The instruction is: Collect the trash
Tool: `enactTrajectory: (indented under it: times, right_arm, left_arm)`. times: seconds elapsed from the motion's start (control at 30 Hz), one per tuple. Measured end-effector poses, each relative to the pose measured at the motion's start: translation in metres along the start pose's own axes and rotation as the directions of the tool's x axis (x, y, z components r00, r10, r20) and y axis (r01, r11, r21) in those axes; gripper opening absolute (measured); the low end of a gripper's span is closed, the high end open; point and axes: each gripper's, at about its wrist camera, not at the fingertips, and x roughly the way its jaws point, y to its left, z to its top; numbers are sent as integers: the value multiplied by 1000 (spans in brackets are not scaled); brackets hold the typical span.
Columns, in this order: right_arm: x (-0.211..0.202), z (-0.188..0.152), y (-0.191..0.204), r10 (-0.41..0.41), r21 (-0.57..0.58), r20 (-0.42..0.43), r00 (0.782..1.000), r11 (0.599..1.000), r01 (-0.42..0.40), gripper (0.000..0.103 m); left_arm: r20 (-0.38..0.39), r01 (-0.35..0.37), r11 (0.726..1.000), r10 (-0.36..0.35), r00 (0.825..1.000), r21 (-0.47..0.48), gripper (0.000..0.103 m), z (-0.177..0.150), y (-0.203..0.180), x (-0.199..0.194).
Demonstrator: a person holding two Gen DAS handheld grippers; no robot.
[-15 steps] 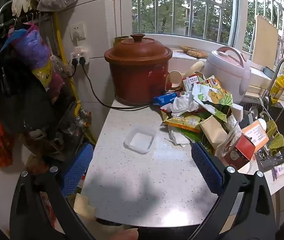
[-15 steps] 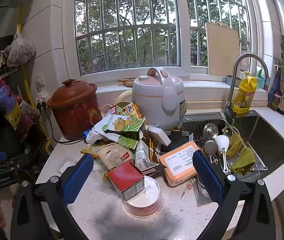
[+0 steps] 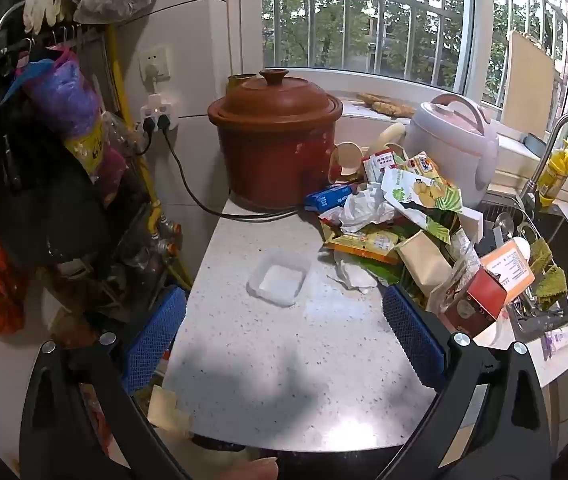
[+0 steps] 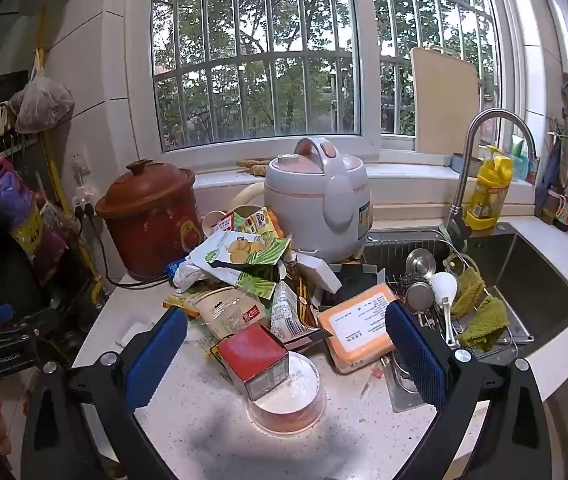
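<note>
Fingers of the right gripper [image 4: 285, 350] stand wide apart with nothing clamped between them, hovering over the near edge of the trash pile [image 4: 252, 280] on the white speckled counter [image 4: 188, 420]. Directly between the blue pads sits a red carton [image 4: 254, 354], tilted and leaning on a round clear tub [image 4: 289, 400] that lies just nearer the camera. An orange packet [image 4: 357, 320] lies just beside the carton, toward the sink [image 4: 523, 280], close to the pad on that side. Behind the carton the pile rises: a beige wrapper [image 4: 224, 312], then a green-and-white chip bag [image 4: 240, 258] on top. The pile reaches back to the pale rice cooker [image 4: 317, 204], and a brown clay pot [image 4: 148, 216] stands at its far left.

The left gripper [image 3: 284, 328] is likewise spread open and empty, over bare counter [image 3: 284, 380]. Beyond its fingertips, well apart from the carton, lies a clear square lid [image 3: 280, 282], and a crumpled white tissue [image 3: 353, 274] rests between that lid and the pile [image 3: 395, 216]. The red carton [image 3: 477, 304] shows at the pile's near right corner, just outside the left gripper's right pad.
</note>
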Motion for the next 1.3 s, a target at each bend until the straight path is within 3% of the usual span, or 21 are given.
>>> enactTrajectory:
  times: [1.3]
  right_arm:
    - [-2, 2, 0, 2, 0, 1, 1000, 1000, -2, 98]
  left_arm:
    - [-4, 7, 1000, -7, 1000, 1, 96, 0, 5, 2]
